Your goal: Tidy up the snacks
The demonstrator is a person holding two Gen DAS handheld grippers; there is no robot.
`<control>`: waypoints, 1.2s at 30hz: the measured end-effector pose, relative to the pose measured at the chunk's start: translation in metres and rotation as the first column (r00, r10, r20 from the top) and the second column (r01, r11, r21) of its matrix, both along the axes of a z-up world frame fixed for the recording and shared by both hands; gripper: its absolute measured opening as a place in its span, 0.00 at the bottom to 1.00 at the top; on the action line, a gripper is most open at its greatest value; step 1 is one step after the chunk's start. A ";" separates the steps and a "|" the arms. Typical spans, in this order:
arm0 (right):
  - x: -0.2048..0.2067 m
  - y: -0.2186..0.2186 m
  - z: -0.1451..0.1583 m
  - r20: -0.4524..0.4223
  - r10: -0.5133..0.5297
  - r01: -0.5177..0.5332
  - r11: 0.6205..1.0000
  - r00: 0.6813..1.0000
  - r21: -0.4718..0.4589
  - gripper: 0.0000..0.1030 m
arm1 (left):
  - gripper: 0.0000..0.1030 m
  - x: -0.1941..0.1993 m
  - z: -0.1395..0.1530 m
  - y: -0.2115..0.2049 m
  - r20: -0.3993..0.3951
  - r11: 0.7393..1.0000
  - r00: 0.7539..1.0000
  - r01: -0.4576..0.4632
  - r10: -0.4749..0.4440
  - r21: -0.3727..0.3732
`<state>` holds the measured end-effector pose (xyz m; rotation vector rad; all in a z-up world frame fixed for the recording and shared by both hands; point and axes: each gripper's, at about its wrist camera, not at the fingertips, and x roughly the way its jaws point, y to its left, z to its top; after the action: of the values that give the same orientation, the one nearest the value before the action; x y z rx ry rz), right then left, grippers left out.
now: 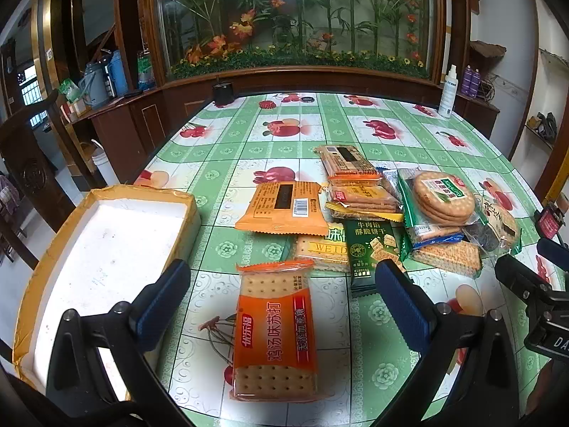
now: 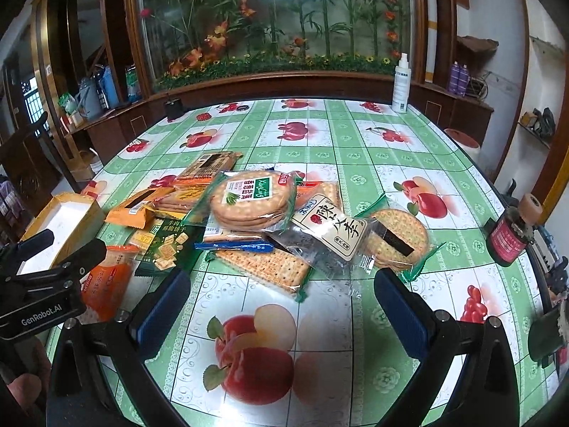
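An orange soda cracker packet (image 1: 275, 334) lies flat on the table between the open fingers of my left gripper (image 1: 284, 302), which holds nothing. It also shows in the right wrist view (image 2: 106, 281). A pile of snack packets lies beyond: an orange packet (image 1: 284, 208), a dark green packet (image 1: 371, 249), round crackers in a green wrapper (image 1: 441, 195) (image 2: 249, 195). My right gripper (image 2: 281, 306) is open and empty over bare tablecloth, just short of a square cracker packet (image 2: 263, 267). An empty yellow-edged box (image 1: 106, 249) (image 2: 60, 224) stands at the left.
The table (image 1: 284, 131) has a green fruit-patterned cloth. A white spray bottle (image 2: 402, 83) stands at the far right edge, a dark cup (image 1: 223, 94) at the far left. A red-labelled bottle (image 2: 506, 238) stands near the right edge. A wooden cabinet runs behind.
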<state>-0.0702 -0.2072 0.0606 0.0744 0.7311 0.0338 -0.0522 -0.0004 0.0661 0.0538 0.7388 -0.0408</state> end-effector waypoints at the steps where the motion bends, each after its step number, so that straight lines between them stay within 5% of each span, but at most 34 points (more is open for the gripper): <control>1: 0.001 -0.001 -0.001 -0.004 -0.002 0.002 1.000 1.000 0.002 1.00 | 1.00 0.001 -0.001 -0.001 -0.001 1.000 1.000 -0.003 0.003 0.007; 36: 0.012 -0.005 0.002 -0.012 0.019 -0.019 1.000 1.000 -0.006 1.00 | 1.00 0.022 0.001 0.000 -0.021 0.999 1.000 0.023 -0.022 0.048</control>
<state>-0.0581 -0.2125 0.0625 0.0617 0.7438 0.0492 -0.0306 -0.0002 0.0672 0.1081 0.7601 -0.0452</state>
